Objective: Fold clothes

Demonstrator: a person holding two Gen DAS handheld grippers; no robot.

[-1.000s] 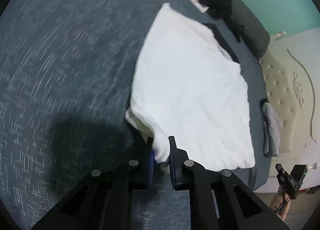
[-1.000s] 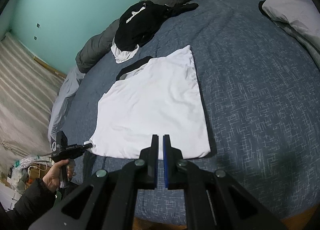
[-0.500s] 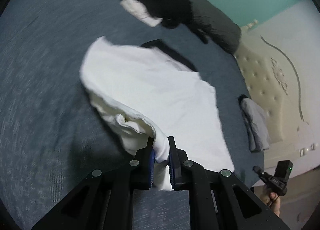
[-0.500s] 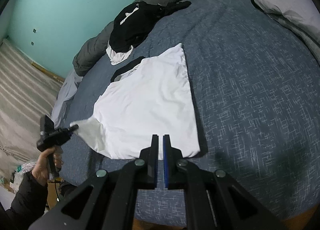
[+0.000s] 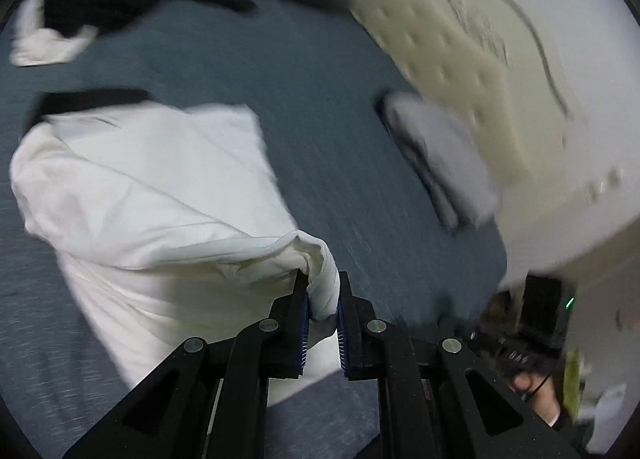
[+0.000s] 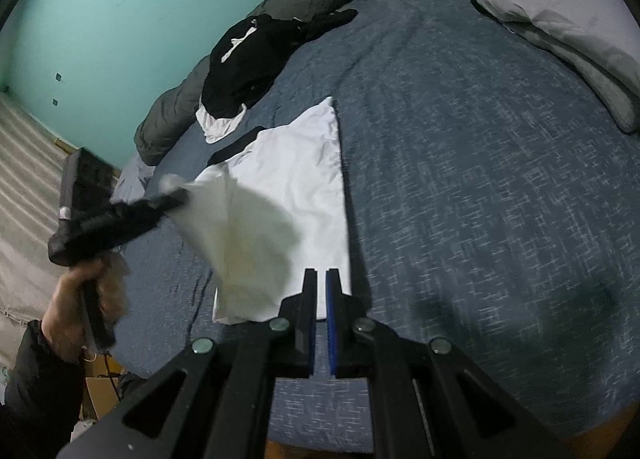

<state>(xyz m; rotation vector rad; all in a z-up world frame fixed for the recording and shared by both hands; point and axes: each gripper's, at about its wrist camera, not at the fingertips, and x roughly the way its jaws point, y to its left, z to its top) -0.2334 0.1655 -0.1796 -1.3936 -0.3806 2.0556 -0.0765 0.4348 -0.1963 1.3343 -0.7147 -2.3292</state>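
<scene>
My left claw (image 5: 323, 309) is pinching a corner of the white shirt (image 5: 160, 195), holding it above the bed (image 6: 460, 159). My right claw (image 6: 321, 299) is hanging nearly closed on nothing beside the shirt's edge.

The shirt (image 6: 296, 179) is plain white, with a black band at its neck edge. The bedspread (image 6: 460, 163) is dark blue, flecked with short white dashes. A black garment (image 6: 248, 67) with white marks lies on a white one (image 6: 218, 123) toward the bed's far edge. The pillow (image 6: 568, 15) is pale grey, the wall (image 6: 140, 7) turquoise, and the tufted headboard (image 5: 452, 59) cream. Both grippers are black with blue pads (image 6: 330, 319).
</scene>
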